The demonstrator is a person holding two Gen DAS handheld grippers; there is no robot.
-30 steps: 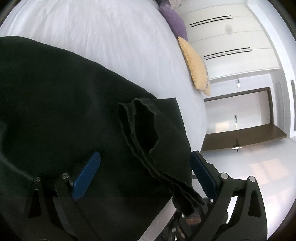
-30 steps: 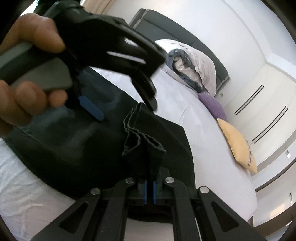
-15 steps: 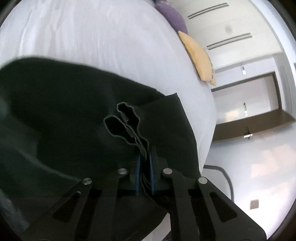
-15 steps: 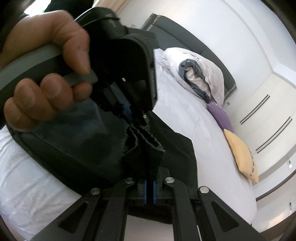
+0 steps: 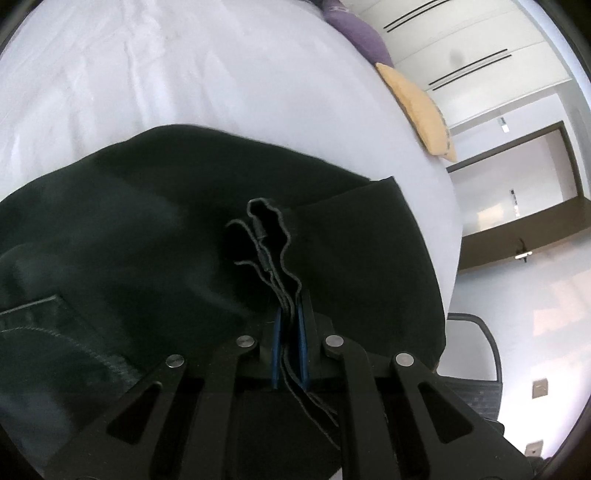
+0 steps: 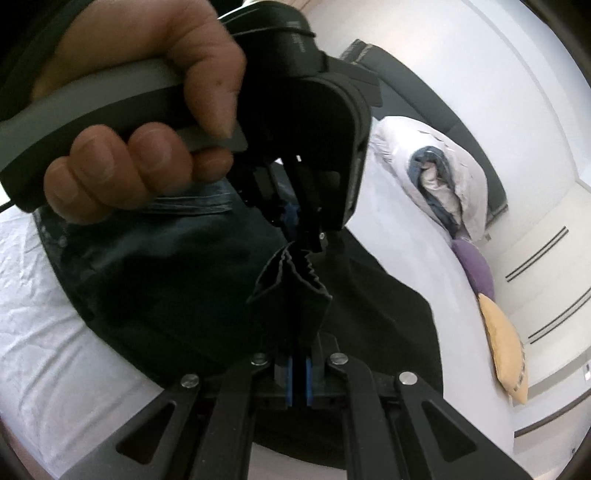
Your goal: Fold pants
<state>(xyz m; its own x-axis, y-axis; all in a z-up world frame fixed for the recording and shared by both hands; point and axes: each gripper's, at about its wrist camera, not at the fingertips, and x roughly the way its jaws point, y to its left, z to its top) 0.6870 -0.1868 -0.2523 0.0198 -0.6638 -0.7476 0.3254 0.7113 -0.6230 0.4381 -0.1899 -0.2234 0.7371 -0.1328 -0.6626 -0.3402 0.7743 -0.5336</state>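
Dark pants (image 5: 155, 258) lie on the white bed, a back pocket showing at lower left in the left wrist view. My left gripper (image 5: 288, 332) is shut on the gathered hem layers of the pants (image 5: 266, 236), which stick up between the blue pads. My right gripper (image 6: 299, 369) is shut on the same bunched hem (image 6: 291, 288) from the other side. The left gripper (image 6: 295, 221), held in a hand, shows just beyond it in the right wrist view, pinching the far end of the bunch. The pants (image 6: 155, 280) spread under both.
The white bed (image 5: 166, 74) stretches ahead; its right edge drops to the floor. A yellow pillow (image 5: 417, 107) and a purple pillow (image 5: 354, 29) lie at the far edge. A bundled duvet (image 6: 439, 173) rests by the dark headboard (image 6: 424, 96). Wardrobes and a doorway stand beyond.
My left gripper, open around the hem a second ago, has closed on it and come up against the right gripper. The right gripper has kept its hold.
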